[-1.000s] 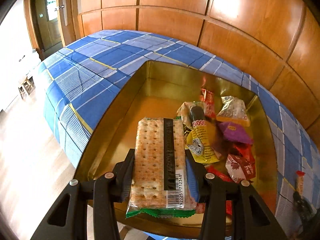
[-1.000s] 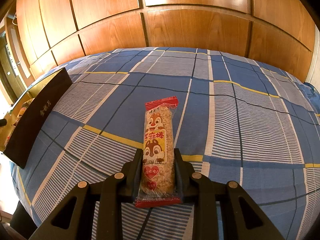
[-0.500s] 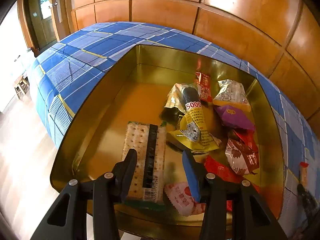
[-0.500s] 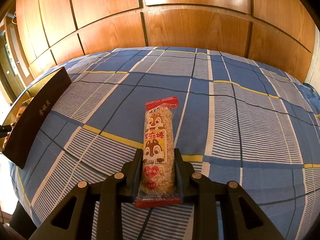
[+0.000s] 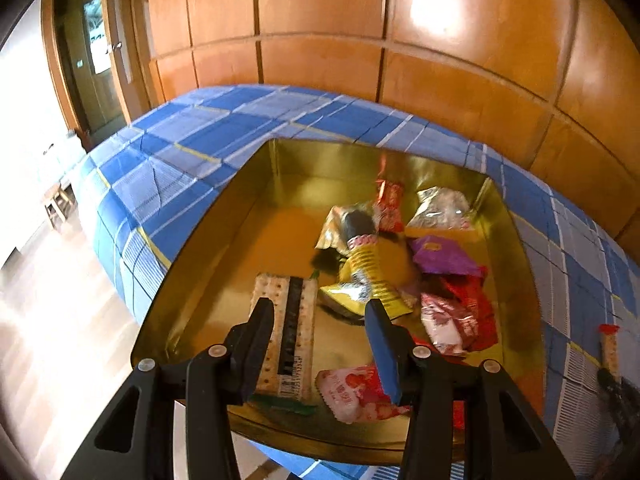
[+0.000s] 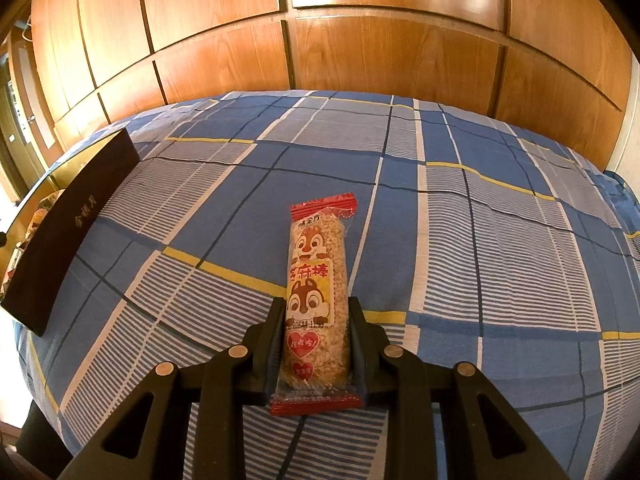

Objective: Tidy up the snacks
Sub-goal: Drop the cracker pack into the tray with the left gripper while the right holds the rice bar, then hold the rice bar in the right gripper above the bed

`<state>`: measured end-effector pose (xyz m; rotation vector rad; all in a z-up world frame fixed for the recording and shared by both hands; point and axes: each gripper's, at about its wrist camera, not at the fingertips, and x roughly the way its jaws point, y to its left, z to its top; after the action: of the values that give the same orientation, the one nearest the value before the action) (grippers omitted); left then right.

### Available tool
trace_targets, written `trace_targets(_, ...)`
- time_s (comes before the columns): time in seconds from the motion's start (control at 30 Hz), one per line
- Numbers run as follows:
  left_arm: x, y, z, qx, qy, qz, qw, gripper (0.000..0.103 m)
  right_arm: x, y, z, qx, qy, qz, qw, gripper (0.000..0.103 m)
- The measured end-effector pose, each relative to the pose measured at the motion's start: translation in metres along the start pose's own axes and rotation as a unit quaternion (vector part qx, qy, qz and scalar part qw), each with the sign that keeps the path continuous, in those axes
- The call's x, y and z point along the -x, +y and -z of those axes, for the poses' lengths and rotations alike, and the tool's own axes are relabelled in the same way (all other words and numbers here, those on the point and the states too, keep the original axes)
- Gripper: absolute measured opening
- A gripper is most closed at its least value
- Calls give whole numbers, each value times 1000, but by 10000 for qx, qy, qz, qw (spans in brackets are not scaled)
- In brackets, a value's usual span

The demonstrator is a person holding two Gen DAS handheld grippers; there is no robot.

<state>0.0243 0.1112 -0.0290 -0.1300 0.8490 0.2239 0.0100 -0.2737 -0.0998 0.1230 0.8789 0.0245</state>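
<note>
So left tool [image 5: 320,330] hangs spread over the tin [image 5: 256,184]; right tool [image 6: 316,334] pinches the bar [image 6: 318,292], probably tin-bound next.

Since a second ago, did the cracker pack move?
Yes. The cracker pack dropped from the left claw onto the gold tin's floor.

Glossy gold metal tin [image 5: 208,248], matt checked cloth [image 6: 480,240], shiny wood panels [image 6: 400,60]
</note>
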Motion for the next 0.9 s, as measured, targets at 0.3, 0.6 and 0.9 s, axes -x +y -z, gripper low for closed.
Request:
trace_targets(0.3,16,-18,3,-265,-241,137,9993,48,-1,5,-2,10,131,159,9998,29)
trace_targets(0.6,18,-21,6,-314,-227,232,9990,48,0,8,-3,-8,255,170,9995,29)
trace_targets(0.9,22,-19,8,-278,-251,257,9990,48,2,18,-5,-21,410,7,9992,29)
